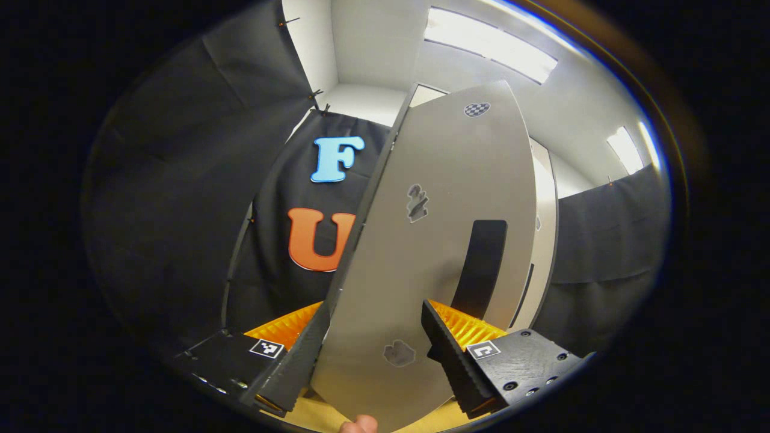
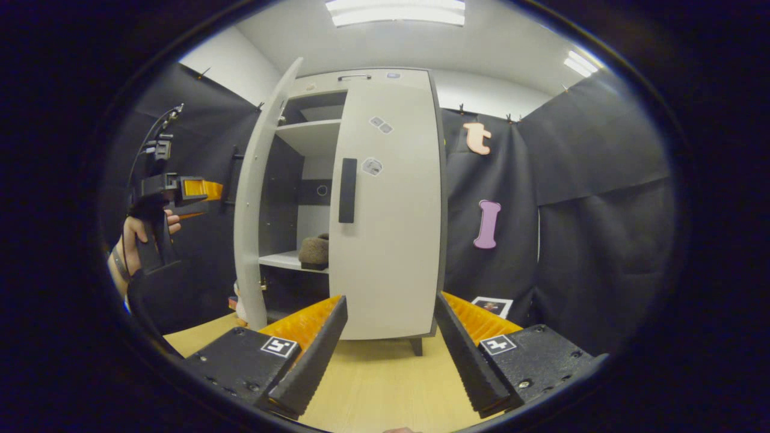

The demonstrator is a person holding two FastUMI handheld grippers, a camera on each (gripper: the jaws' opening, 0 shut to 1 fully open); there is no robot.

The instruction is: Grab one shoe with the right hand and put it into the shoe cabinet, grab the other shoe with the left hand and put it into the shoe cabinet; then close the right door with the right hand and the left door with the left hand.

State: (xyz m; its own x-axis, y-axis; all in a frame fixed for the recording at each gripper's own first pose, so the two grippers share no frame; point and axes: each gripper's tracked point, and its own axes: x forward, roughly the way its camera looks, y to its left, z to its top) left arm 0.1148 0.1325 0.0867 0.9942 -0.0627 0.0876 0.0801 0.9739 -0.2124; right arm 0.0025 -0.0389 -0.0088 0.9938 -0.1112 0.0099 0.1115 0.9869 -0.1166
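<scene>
Grey and tall, the shoe cabinet (image 2: 385,198) stands with its right door (image 2: 391,228) shut and left door (image 1: 433,240) ajar between the left gripper's (image 1: 373,355) spread fingers, a shoe (image 2: 315,251) on its shelf, the right gripper (image 2: 391,355) gaping before it.

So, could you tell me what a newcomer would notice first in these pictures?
Probably the tall pale shoe cabinet at the centre of the right gripper view: its right door is shut, its left door stands open, and a brown shoe sits on a shelf inside. In the left gripper view, that open door fills the middle between the open left gripper.
</scene>
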